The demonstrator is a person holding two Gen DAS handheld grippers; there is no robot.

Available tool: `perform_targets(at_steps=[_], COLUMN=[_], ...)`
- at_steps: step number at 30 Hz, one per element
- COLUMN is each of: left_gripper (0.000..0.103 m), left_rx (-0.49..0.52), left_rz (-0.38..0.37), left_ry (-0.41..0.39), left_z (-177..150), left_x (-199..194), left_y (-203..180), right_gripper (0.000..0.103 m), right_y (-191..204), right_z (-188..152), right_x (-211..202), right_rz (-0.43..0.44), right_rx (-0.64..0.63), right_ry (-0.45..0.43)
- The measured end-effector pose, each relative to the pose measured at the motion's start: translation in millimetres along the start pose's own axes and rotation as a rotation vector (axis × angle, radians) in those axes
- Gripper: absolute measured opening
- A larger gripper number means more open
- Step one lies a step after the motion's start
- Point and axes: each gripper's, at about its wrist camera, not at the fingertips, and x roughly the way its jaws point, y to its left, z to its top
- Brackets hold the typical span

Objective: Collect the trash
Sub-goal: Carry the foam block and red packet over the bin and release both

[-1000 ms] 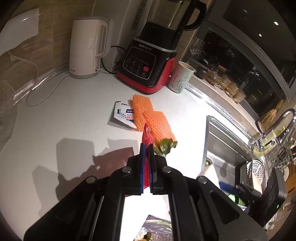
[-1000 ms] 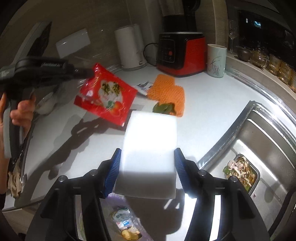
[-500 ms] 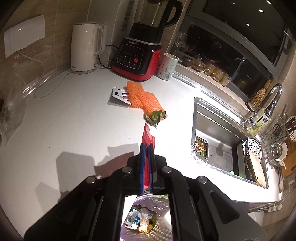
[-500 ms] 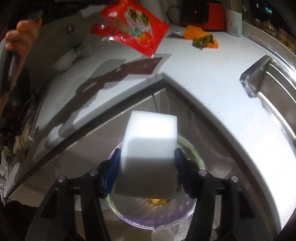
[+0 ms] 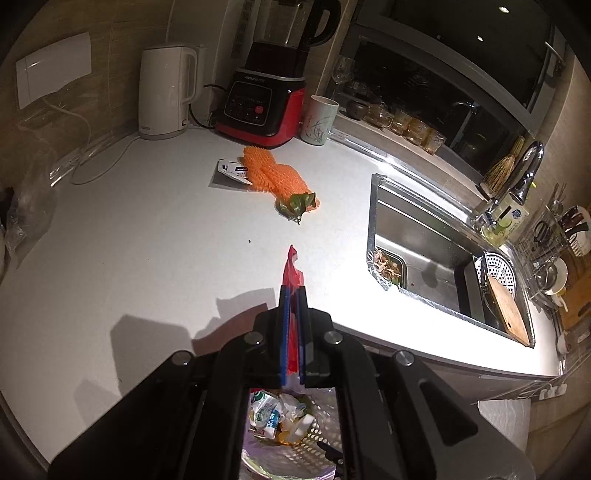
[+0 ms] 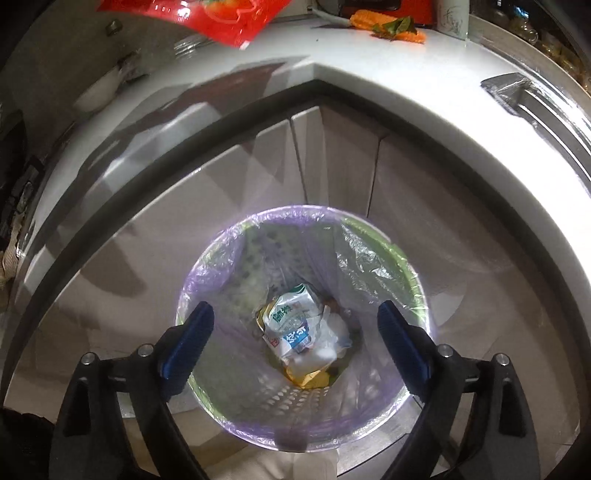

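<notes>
My left gripper (image 5: 293, 291) is shut on a red snack wrapper (image 5: 291, 266), seen edge-on over the white counter's front edge. That wrapper (image 6: 207, 14) also shows at the top of the right wrist view. My right gripper (image 6: 295, 314) hangs over a green bin with a purple liner (image 6: 207, 266); its jaws are opening with nothing between them. Crumpled packets and a white piece (image 5: 303, 424) lie in the bin (image 5: 325, 435). On the counter lie an orange foam net (image 5: 273, 173), a green leaf (image 5: 295, 205) and a white-blue packet (image 5: 231, 170).
A white kettle (image 5: 166, 92), a red blender (image 5: 266, 99) and a cup (image 5: 319, 120) stand at the counter's back. The sink (image 5: 424, 236) on the right holds a food tray (image 5: 388, 264) and a cutting board (image 5: 508, 310). Cabinet doors (image 6: 332, 155) rise behind the bin.
My right gripper sank over the bin and spread its jaws; the white block has left them. My left gripper drew back toward the counter's edge with the red wrapper.
</notes>
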Motion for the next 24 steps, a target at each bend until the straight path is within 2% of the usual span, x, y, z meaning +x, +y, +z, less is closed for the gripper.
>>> perform_targets(at_steps=[12, 16, 24], left_gripper=[0.003, 0.003, 0.003], left_rx=[0.070, 0.113, 0.205], left_rz=[-0.053, -0.062, -0.084], left_ry=[0.015, 0.031, 0.112], left_z=[-37.4, -54.1, -100.1], left_x=[-14.2, -17.1, -8.2], left_y=[-33.4, -47.0, -66.9], right_gripper=[0.091, 0.091, 0.091], right_y=[-25.3, -24.2, -14.3], right_z=[16.7, 17.6, 1.7], right_x=[-62.5, -73.8, -92.4], right_rz=[-0.075, -0.085, -0.094], right_rx=[0.038, 0.023, -0.017], right_ry=[-0.129, -0.142, -0.142])
